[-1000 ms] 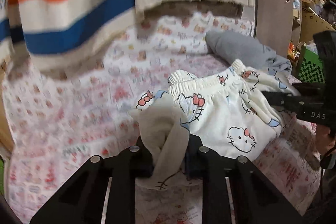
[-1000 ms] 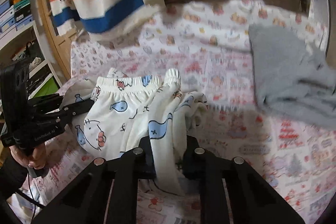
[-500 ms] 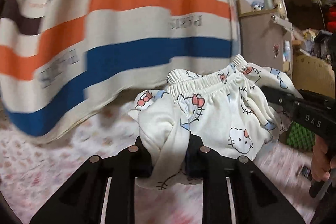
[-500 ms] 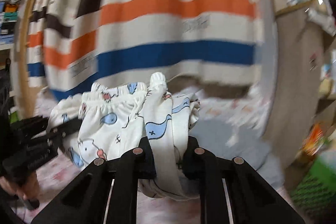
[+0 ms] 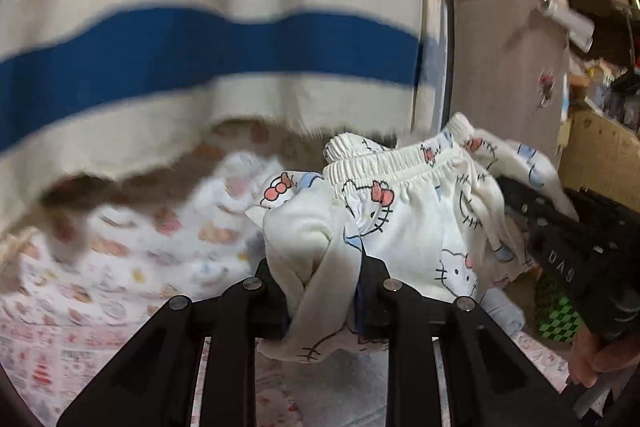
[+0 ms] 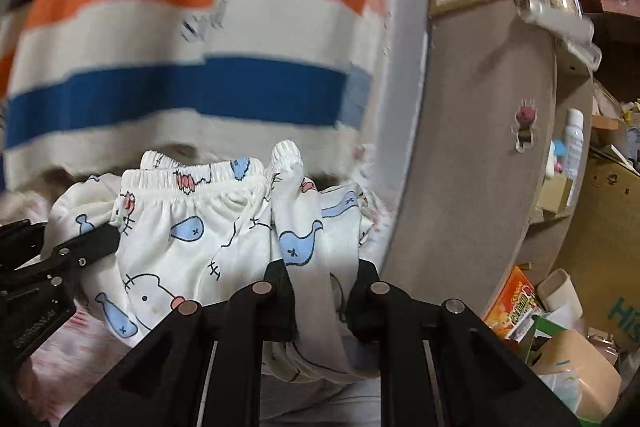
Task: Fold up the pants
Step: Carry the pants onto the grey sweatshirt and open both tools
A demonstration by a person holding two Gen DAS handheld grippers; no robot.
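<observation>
Since the earlier frame both tongs have swung the pants up off the bed toward the shelves. Left tongs and right tongs each pinch bunched cloth. Mid-carry; next calls for laying them flat.

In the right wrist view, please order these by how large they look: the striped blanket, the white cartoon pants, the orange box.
1. striped blanket, largest in the picture.
2. white cartoon pants, clamped in the right gripper; nearness to the camera enlarges them.
3. orange box, clearly smallest.
</observation>
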